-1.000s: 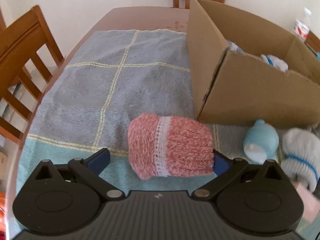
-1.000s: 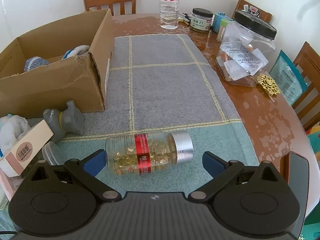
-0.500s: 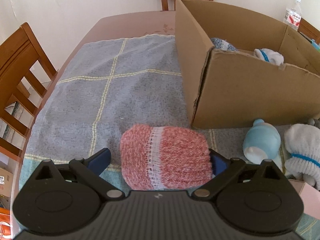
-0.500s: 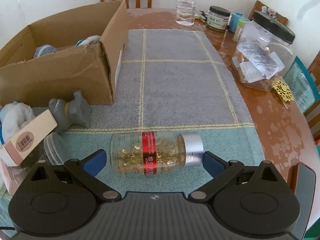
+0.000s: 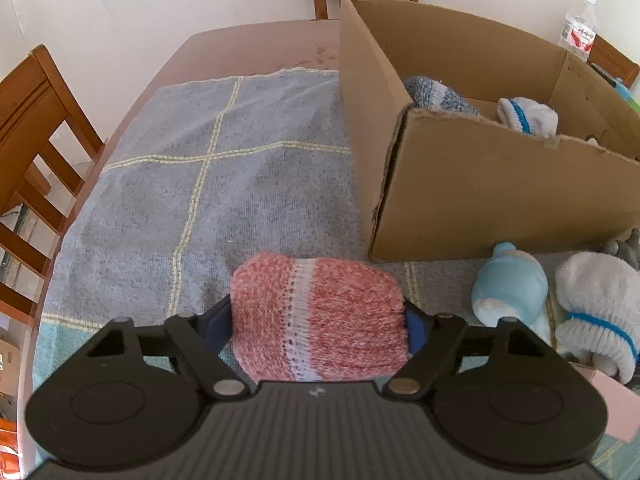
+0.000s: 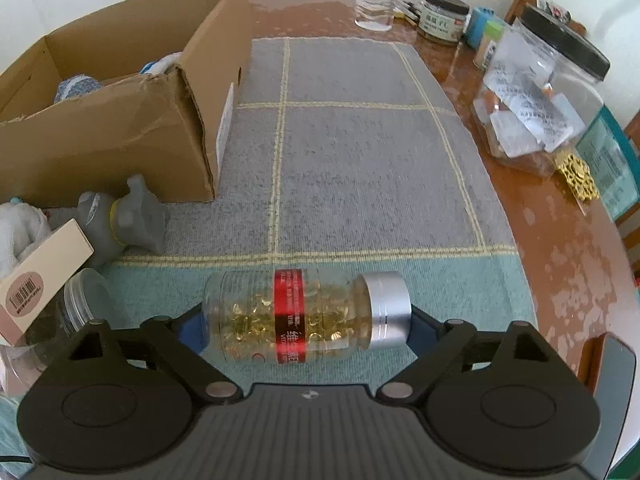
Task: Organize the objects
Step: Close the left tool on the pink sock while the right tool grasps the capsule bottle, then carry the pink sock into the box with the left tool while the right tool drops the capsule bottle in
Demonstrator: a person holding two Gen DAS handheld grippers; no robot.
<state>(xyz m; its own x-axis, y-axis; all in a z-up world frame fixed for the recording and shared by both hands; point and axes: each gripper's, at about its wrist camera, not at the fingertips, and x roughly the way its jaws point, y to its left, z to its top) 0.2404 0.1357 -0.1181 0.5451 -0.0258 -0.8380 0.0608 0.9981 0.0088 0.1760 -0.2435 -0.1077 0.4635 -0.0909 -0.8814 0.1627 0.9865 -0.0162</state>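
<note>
Two rolled socks (image 5: 440, 94) already lie in the cardboard box (image 5: 500, 196); left hand-held gripper (image 5: 319, 320) pinches the pink sock roll (image 5: 320, 316), right hand-held gripper (image 6: 306, 330) apparently clamps the capsule bottle (image 6: 304, 316); several items remain on the desk (image 6: 560, 248)

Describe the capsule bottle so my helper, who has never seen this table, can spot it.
Start at the cardboard box on the checked cloth; come toward the teal near border. There the capsule bottle lies on its side between the right gripper's fingers. Unlike the grey toy nearby, it is clear, full of golden capsules, with a red label and silver cap.
</note>
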